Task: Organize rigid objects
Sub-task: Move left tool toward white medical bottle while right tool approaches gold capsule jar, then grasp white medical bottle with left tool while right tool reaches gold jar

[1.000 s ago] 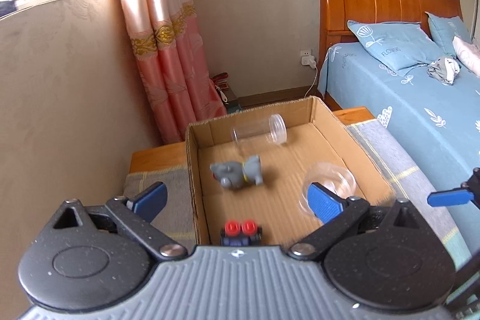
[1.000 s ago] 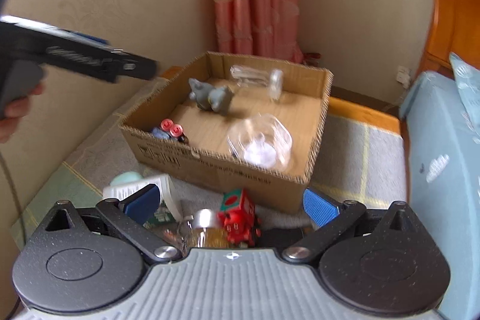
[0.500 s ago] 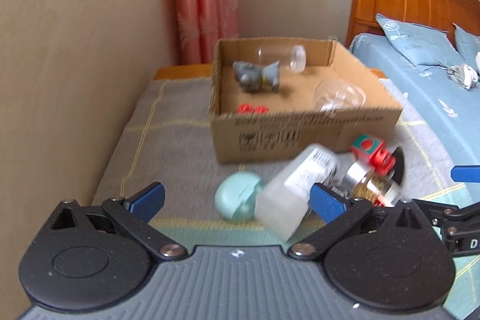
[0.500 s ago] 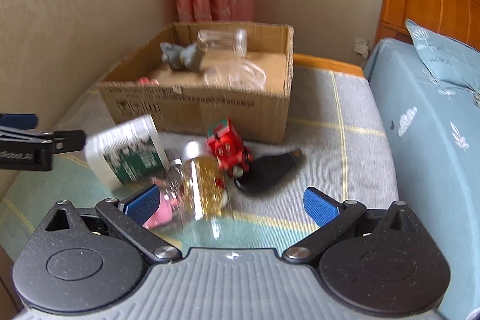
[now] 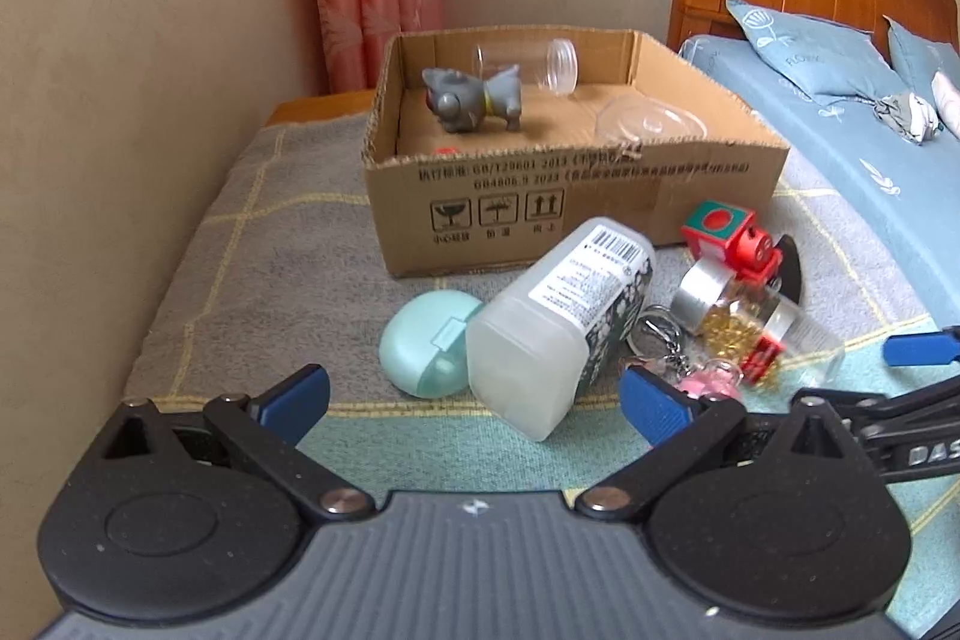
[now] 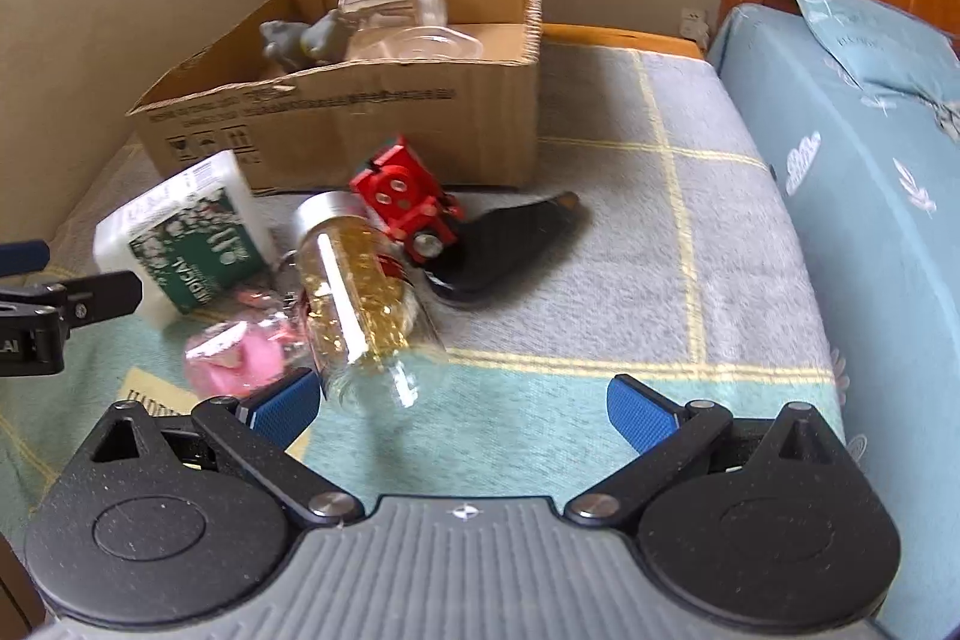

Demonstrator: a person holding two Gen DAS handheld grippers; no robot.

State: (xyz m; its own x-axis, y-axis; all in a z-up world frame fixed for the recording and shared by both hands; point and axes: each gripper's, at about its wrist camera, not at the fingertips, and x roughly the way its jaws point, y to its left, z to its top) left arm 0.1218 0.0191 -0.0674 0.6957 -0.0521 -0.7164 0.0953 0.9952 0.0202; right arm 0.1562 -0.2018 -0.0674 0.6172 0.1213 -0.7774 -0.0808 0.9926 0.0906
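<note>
Before the box (image 5: pixel 576 214), both tools, left (image 5: pixel 474 400) and right (image 6: pixel 459 403), wide and unladen over bottle (image 5: pixel 558 322) and jar (image 6: pixel 360 286).

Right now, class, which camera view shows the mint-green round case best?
The left wrist view: the mint-green round case lies in full sight beside the white bottle. In the right wrist view the case cannot be seen at all.

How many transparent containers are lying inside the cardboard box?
2. A clear cylindrical jar with a ribbed lid lies on its side by the far wall of the brown cardboard box; a clear round dish sits near its right front. Others may be hidden.
</note>
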